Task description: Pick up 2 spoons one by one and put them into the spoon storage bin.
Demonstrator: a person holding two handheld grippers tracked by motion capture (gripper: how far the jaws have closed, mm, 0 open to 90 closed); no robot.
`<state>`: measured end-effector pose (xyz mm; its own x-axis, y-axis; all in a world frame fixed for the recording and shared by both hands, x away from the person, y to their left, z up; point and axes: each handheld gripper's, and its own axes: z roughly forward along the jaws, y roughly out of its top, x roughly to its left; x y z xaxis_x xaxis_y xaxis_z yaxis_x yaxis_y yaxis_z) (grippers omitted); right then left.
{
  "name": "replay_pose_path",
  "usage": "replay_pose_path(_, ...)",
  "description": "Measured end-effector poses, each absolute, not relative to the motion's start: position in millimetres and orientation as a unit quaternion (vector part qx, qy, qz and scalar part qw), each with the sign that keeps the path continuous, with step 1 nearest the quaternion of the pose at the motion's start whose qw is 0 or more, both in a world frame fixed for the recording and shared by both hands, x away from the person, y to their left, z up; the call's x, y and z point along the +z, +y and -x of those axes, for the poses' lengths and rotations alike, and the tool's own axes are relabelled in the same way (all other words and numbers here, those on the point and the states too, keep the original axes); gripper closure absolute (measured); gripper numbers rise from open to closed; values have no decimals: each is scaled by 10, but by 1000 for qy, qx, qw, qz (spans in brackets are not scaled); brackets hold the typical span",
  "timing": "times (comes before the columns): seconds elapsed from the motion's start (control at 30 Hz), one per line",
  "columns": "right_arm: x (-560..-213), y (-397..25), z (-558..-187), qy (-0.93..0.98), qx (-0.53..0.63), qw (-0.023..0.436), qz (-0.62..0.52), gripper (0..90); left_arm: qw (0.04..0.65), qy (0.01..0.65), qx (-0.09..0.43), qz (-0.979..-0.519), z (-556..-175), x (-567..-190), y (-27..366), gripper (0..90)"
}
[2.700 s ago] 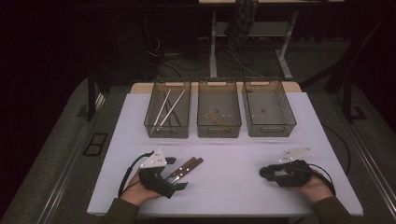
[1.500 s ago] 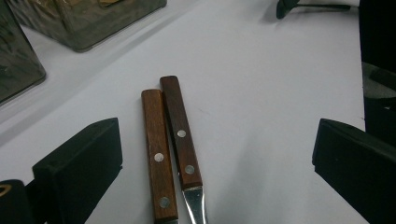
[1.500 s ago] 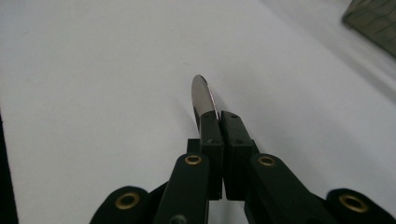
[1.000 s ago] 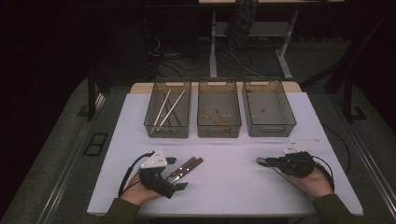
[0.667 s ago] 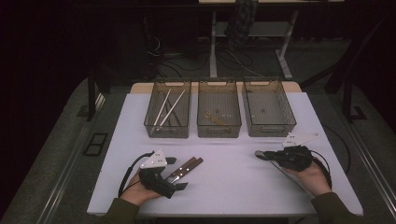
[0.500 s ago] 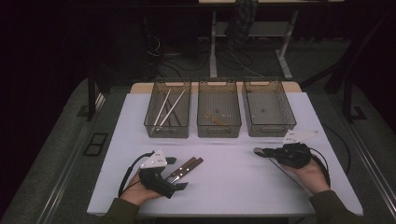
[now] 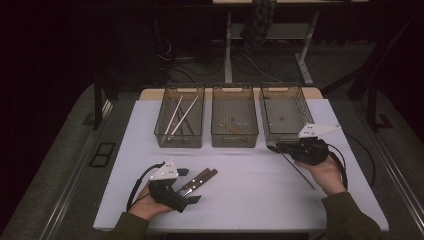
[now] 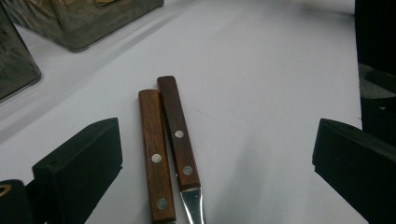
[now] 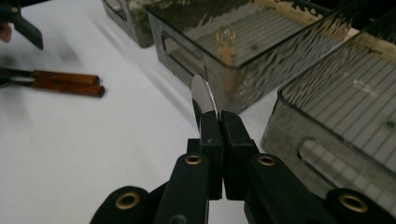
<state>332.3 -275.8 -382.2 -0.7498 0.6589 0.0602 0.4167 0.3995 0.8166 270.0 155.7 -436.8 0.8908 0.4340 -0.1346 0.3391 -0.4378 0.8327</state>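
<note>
Two wooden-handled knives (image 7: 198,180) lie side by side on the white table (image 7: 250,190), at the front left. My left gripper (image 7: 189,186) rests on the table with its jaws wide open on either side of the knives. In the left gripper view the riveted handles (image 8: 166,144) lie between the jaws of the left gripper (image 8: 217,158), touching neither. My right gripper (image 7: 280,146) is held just in front of the right tray (image 7: 287,112). The right gripper (image 9: 219,121) is shut on a metal utensil, whose rounded shiny tip (image 9: 204,95) sticks out past the jaws.
Three clear trays stand in a row at the back. The left tray (image 7: 167,131) holds pale sticks (image 7: 179,116), and the middle tray (image 7: 218,131) has small bits on its floor. Cables trail from both grippers. The table's front edge is close to both hands.
The right gripper has lifted off the table and moved forward and left with the utensil, up to the front of the right tray. The left gripper and the knives stayed still.
</note>
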Motion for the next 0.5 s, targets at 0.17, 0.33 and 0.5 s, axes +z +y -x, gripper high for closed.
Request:
replay_pose_path(0.17,-3786,-2668,-3412,820,449,136,-328,885,479,228,49,-846,-2700,-4370,1559,2)
replay_pose_path(0.33,-3763,-2586,-3481,816,454,141,-328,886,479,227,48,-847,-2700,-4376,1554,2)
replay_pose_path(0.5,-3745,-2541,-3568,806,467,140,-335,886,481,226,47,-846,-2700,-4374,1558,1)
